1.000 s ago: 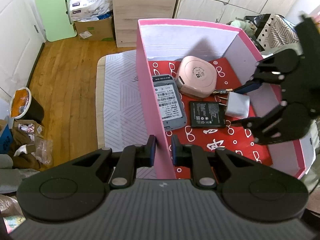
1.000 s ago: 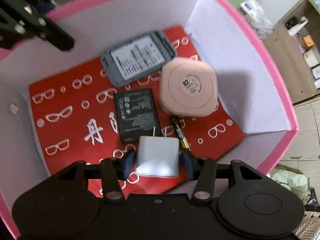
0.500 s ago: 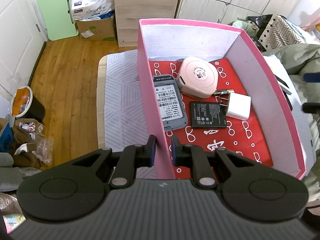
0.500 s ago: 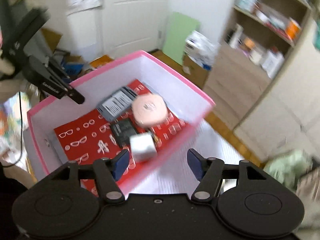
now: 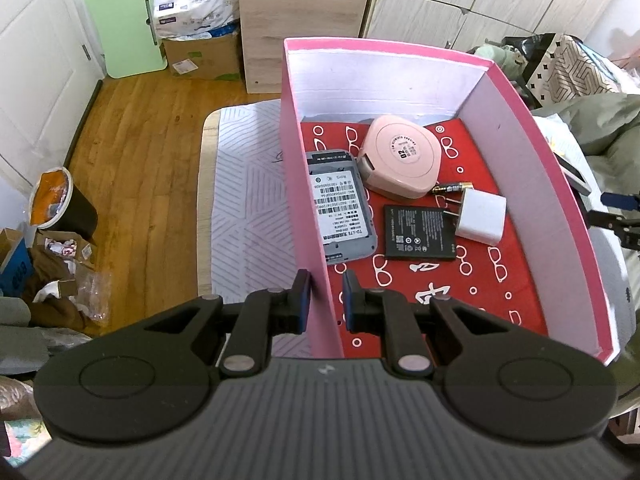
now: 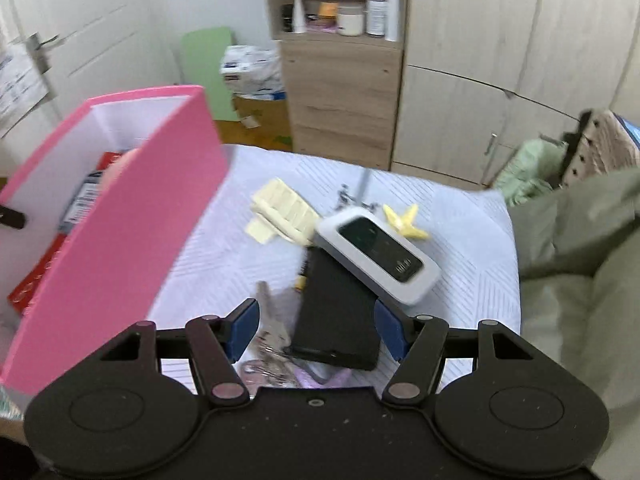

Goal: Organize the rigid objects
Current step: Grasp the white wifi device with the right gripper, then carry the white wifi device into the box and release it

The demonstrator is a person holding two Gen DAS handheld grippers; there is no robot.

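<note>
Inside the pink box, ahead of the left gripper, lie a grey router, a round pink case, a black battery and a white charger. The left gripper, tilted steeply down, is clamped on the box's near wall. The right gripper, jaws apart and holding nothing, angles down over a black device and a white-grey device on the bed, the box to its left.

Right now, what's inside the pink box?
Inside the pink box, on its red liner, lie a grey device label-up, a pink round case, a black flat battery, a white plug and a small battery, partly hidden behind the case.
</note>
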